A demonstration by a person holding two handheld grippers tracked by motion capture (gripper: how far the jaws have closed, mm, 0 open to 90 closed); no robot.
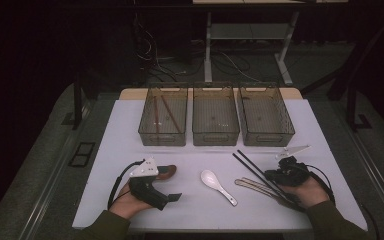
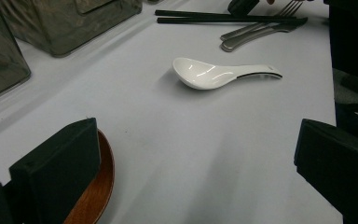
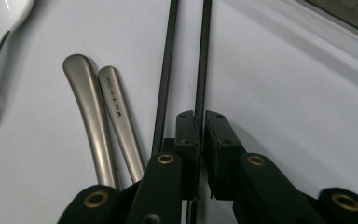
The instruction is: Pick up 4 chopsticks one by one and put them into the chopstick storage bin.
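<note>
The right gripper clamps its jaws on one black chopstick lying on the white table, its twin just alongside beside two metal handles. The left gripper rests with jaws wide apart near a white spoon, over what appears to be a wooden spoon.

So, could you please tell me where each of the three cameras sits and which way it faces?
High view: above the person's side of the table, looking forward and down at three bins; both forearms, left gripper and right gripper show.
Left gripper view: rides the left gripper, jaws apart, facing the white spoon across the table.
Right gripper view: rides the right gripper, looking down its jaws shut on one black chopstick.
Shared: both gripper views show the white spoon, chopsticks and metal handles.
</note>
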